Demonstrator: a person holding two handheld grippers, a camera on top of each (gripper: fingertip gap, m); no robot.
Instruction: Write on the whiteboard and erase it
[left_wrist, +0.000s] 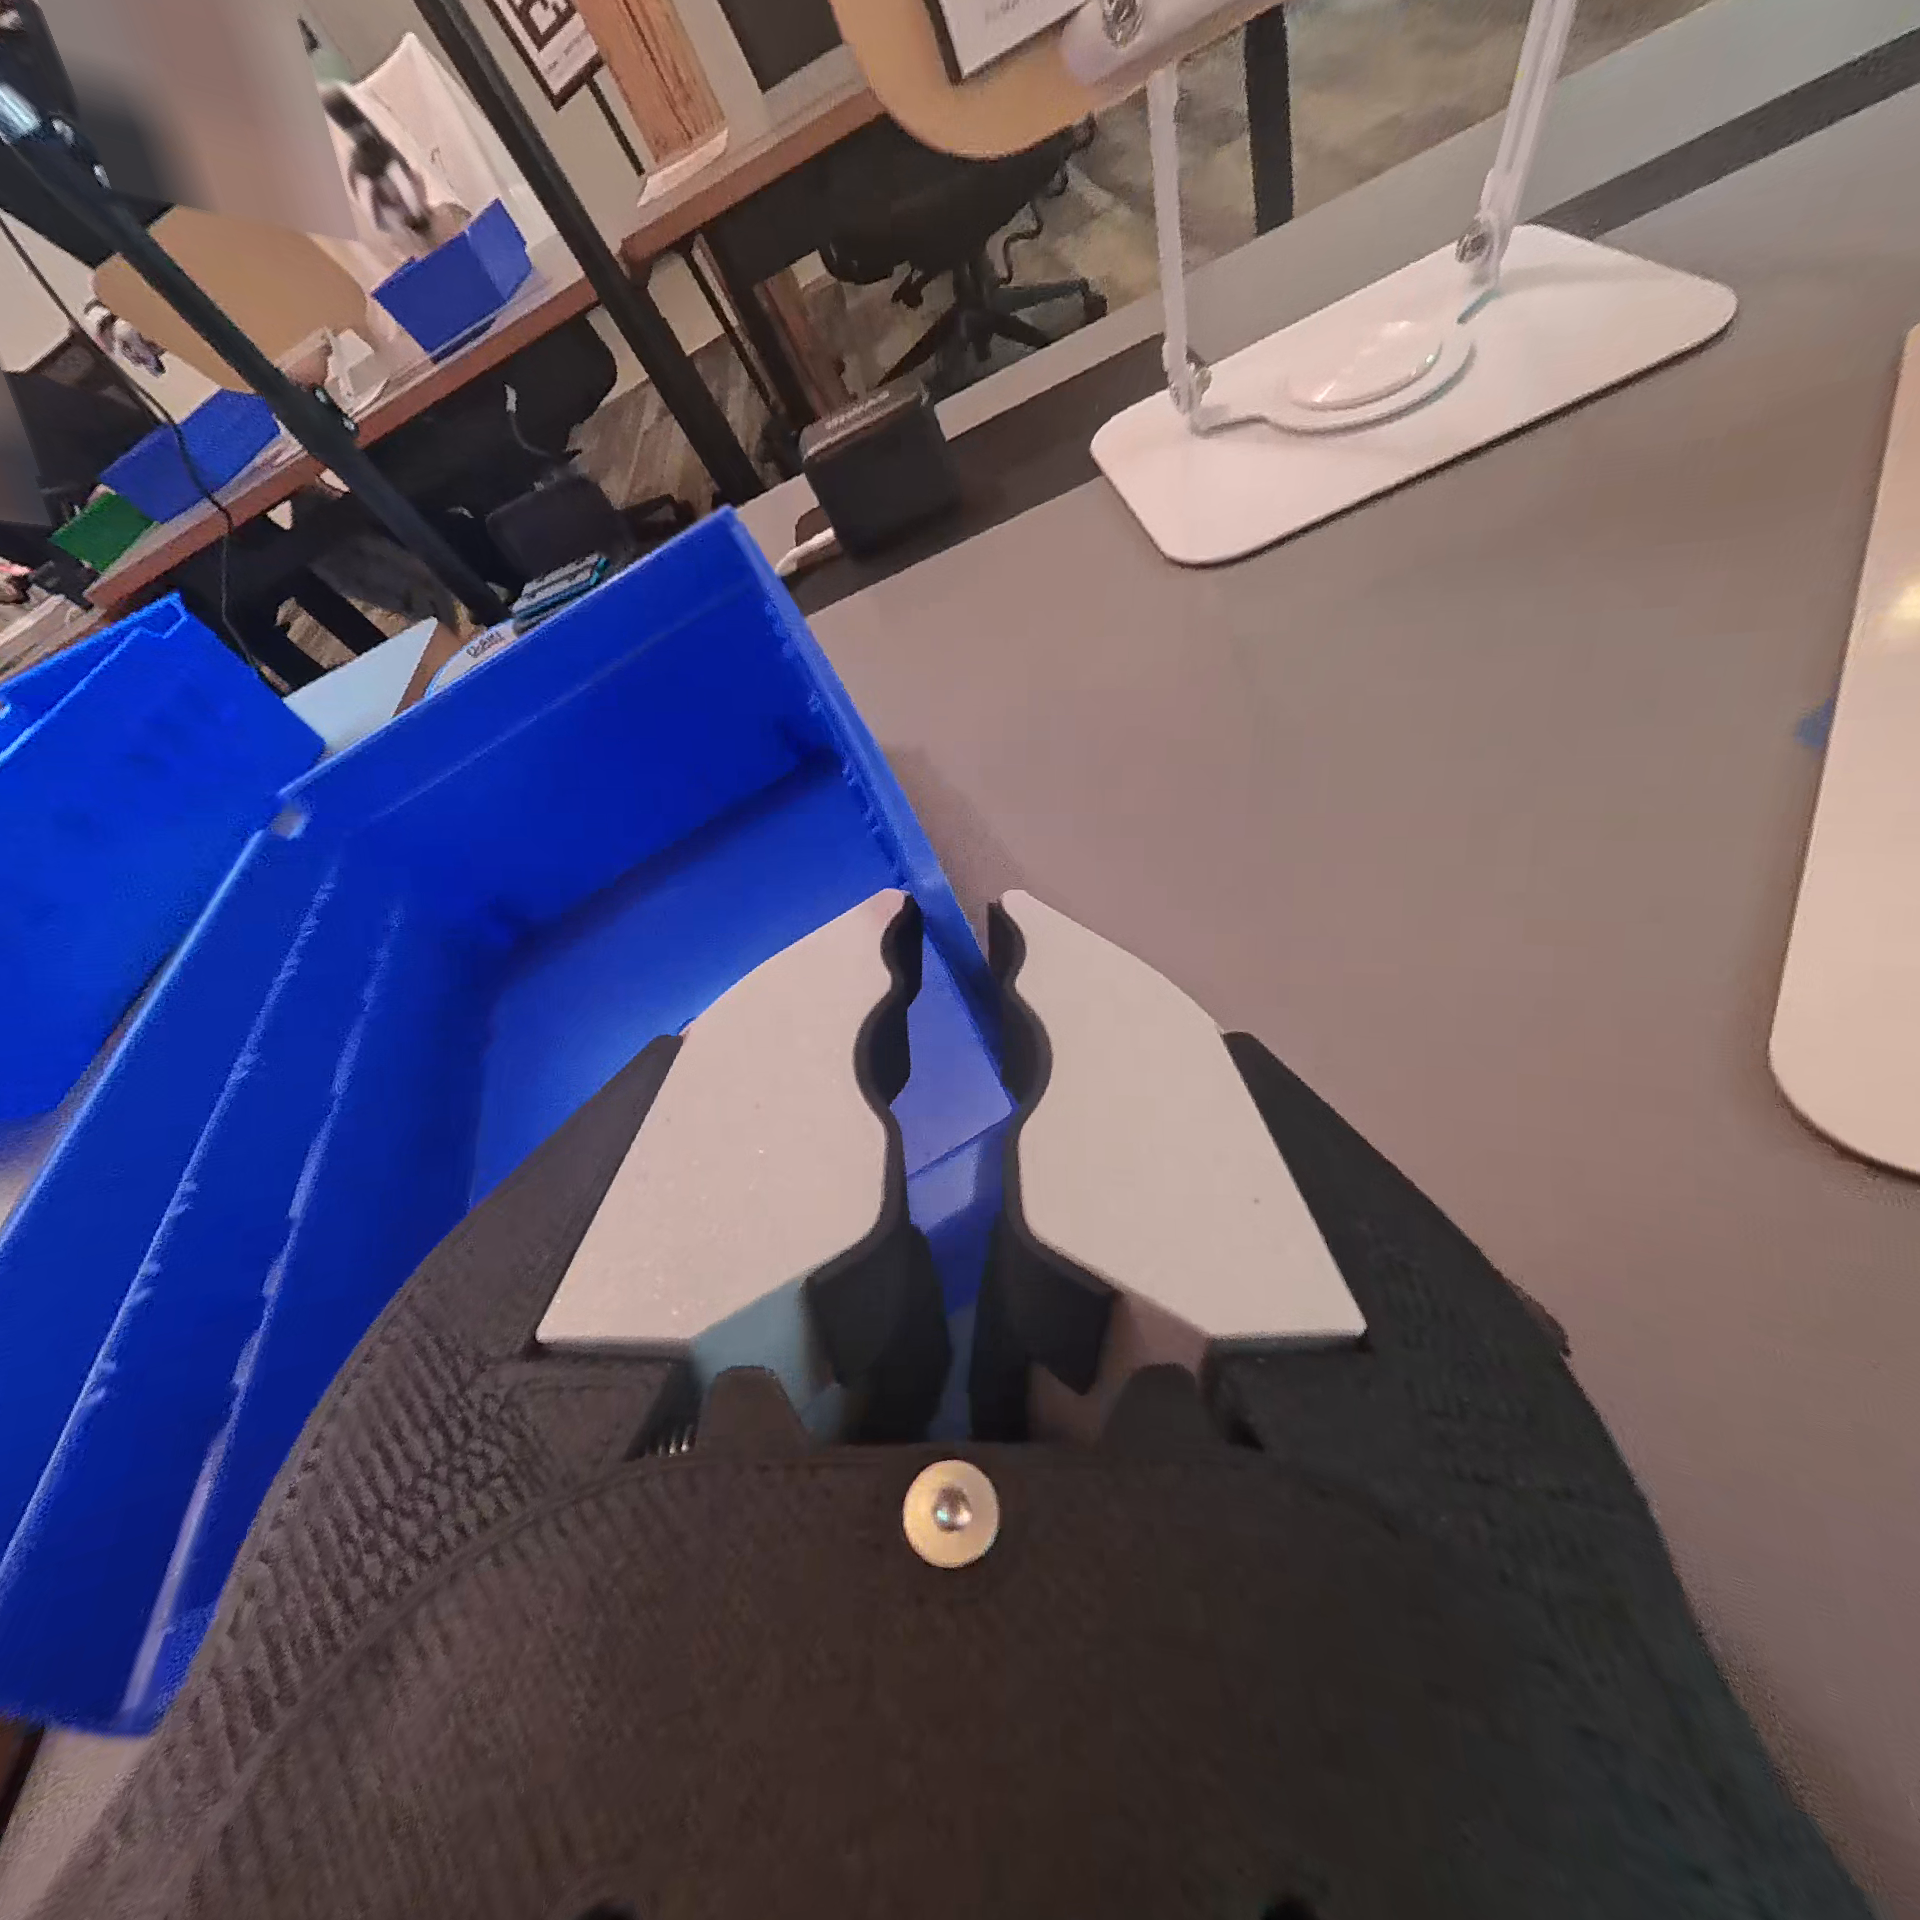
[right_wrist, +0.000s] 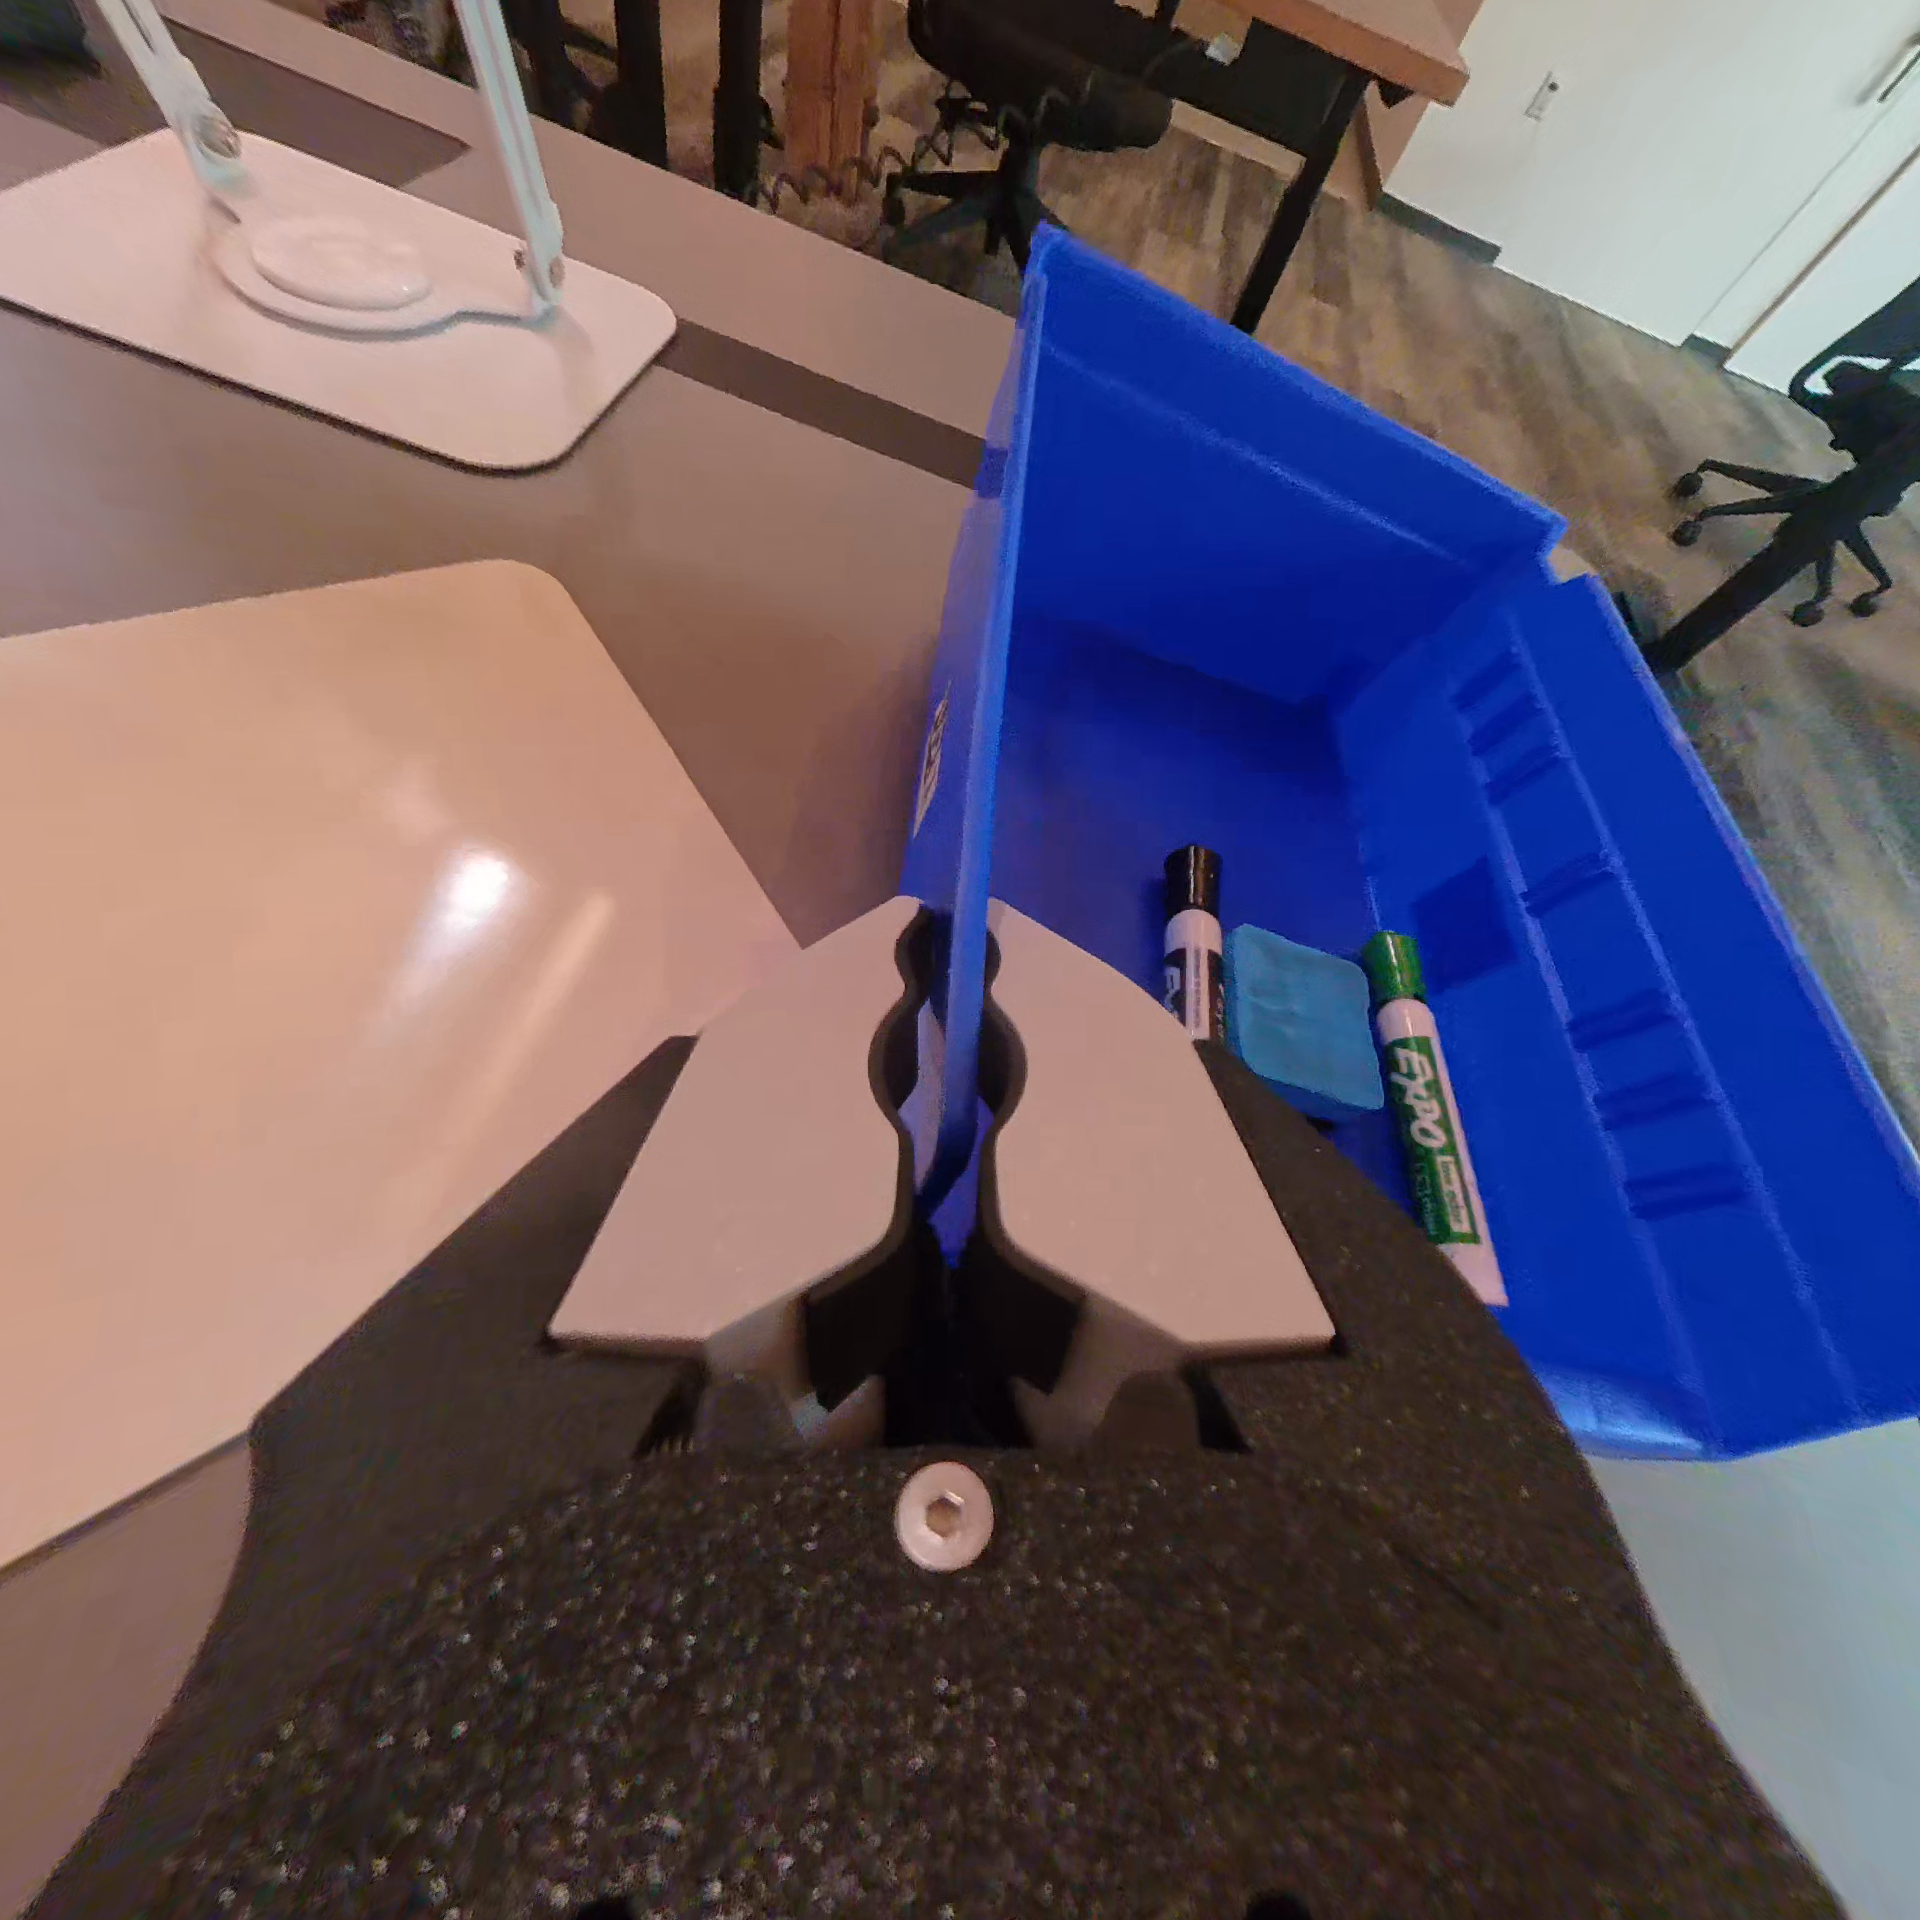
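The whiteboard (right_wrist: 312, 935) lies flat on the grey table; its edge also shows at the right of the left wrist view (left_wrist: 1860, 831). My right gripper (right_wrist: 956, 935) is shut on the left wall of a blue bin (right_wrist: 1247, 582). That bin holds a black marker (right_wrist: 1193, 935), a teal eraser (right_wrist: 1304, 1023) and a green marker (right_wrist: 1423, 1101). My left gripper (left_wrist: 954, 914) is shut on the right wall of another blue bin (left_wrist: 623, 779), whose visible floor is bare.
A white stand with a flat base (left_wrist: 1403, 395) stands at the back of the table, also in the right wrist view (right_wrist: 312, 312). A small black box (left_wrist: 878, 478) sits behind the left bin. A further blue bin (left_wrist: 104, 852) lies far left. Office chairs and desks stand beyond. Some 50 cm of space lies between my two pairs of fingers.
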